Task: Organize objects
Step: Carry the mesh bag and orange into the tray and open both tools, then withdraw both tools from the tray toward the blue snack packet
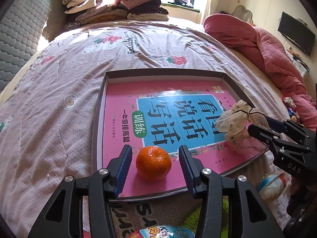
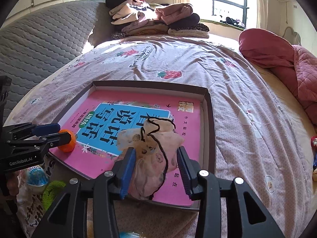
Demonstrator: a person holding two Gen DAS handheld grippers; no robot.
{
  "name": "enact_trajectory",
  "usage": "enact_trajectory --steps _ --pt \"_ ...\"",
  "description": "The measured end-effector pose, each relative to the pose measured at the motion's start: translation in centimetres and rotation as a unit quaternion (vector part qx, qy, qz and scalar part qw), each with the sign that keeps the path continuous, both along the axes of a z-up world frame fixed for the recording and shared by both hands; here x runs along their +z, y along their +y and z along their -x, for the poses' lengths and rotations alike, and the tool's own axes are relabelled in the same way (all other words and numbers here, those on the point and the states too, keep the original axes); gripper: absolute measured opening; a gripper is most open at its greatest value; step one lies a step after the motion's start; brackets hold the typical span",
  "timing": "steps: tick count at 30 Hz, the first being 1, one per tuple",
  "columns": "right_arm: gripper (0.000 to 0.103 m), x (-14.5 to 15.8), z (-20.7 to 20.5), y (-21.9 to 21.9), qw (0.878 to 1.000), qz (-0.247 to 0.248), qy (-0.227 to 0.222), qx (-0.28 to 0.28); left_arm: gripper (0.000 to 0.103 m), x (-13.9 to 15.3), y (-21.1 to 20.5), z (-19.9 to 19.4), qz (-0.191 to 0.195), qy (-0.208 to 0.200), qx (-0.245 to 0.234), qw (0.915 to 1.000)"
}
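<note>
Bedroom scene, work surface is a bed (image 1: 59, 103) with a strawberry-print quilt; folded clothes (image 1: 113, 6) stacked at the far end by the window.

Shallow box tray (image 1: 164, 72) sits on the quilt, a pink book (image 1: 122, 97) lying flat inside as its floor. 2 items are already in it, so the tray looks like the collection point.

Left gripper (image 1: 155, 163): jaws apart, straddling the orange (image 1: 153, 163) with clear gaps on both sides, no pad contact. Orange rests on the book near the tray's near-left corner. Reads as a finished drop-off.

Right gripper (image 2: 156, 166): jaws spread around the cloth pouch (image 2: 152, 148) with the black drawstring. Pouch sits on the book near the near-right edge. Left pad may brush the fabric, hard to tell through the folds, but nothing is squeezed.

Both placed low and flat, probably so nothing rolls.

Loose items remain on the bed outside the tray: a blue-and-white wrapped snack (image 1: 271, 186), something green and fuzzy (image 2: 52, 190). Likely next pickups.
</note>
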State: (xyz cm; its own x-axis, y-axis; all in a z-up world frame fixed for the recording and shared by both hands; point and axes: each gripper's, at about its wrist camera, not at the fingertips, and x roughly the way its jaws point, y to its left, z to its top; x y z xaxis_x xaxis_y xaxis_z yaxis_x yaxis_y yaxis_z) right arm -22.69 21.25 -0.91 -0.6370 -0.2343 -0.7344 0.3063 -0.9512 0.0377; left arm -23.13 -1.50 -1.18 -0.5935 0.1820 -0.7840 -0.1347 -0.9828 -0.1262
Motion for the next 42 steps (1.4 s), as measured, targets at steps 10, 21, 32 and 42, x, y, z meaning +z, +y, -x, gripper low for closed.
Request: enact_trajectory --steps 10,21,32,42 --pt "0.050 2.1 -0.9 0.0 0.999 0.001 0.040 -0.005 0.066 2.6 0.3 -1.6 -0.001 0.037 0.003 0.9993" --pt "0.050 4.3 -3.2 0.0 0.998 0.022 0.063 0.005 0.070 5.5 1.0 -4.7 0.022 0.081 0.009 0.9964" --pt "0.050 7.0 -7.2 -0.3 0.994 0.052 0.095 0.016 0.070 7.1 2.3 -9.5 0.021 0.102 0.002 0.9946" --pt "0.051 7.7 -11.4 -0.9 0.991 0.057 0.121 0.031 0.070 5.5 2.0 -13.6 0.013 0.089 0.003 0.9960"
